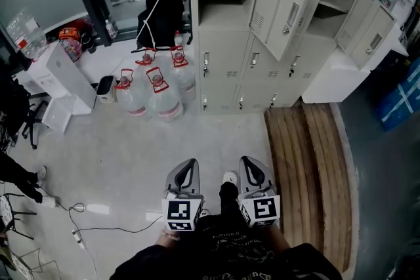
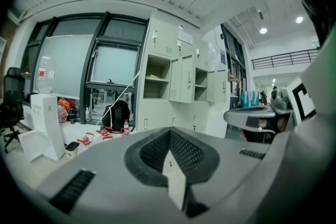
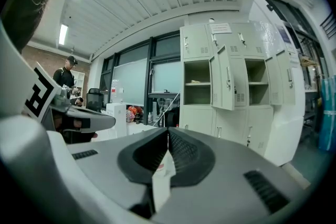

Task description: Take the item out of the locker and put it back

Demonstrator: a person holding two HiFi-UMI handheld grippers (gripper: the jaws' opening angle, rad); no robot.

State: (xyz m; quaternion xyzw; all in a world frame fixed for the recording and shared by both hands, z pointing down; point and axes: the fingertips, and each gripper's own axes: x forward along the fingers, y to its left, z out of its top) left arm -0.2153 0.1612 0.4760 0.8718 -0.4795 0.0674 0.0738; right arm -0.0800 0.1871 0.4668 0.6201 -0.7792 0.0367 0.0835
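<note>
Before the lockers (image 1: 223, 56) — water jugs (image 1: 157, 92), wooden planks (image 1: 308, 174)

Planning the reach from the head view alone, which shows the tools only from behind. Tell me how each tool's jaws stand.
Observer: Left tool: jaws together, nothing between them.
Operator: Now the other one.
Observer: Right tool: jaws shut too, nothing held.
Operator: My view cuts off above the open locker. Report what is up there.
Observer: The top lockers are all closed, with a paper notice stuck near their upper edge.
</note>
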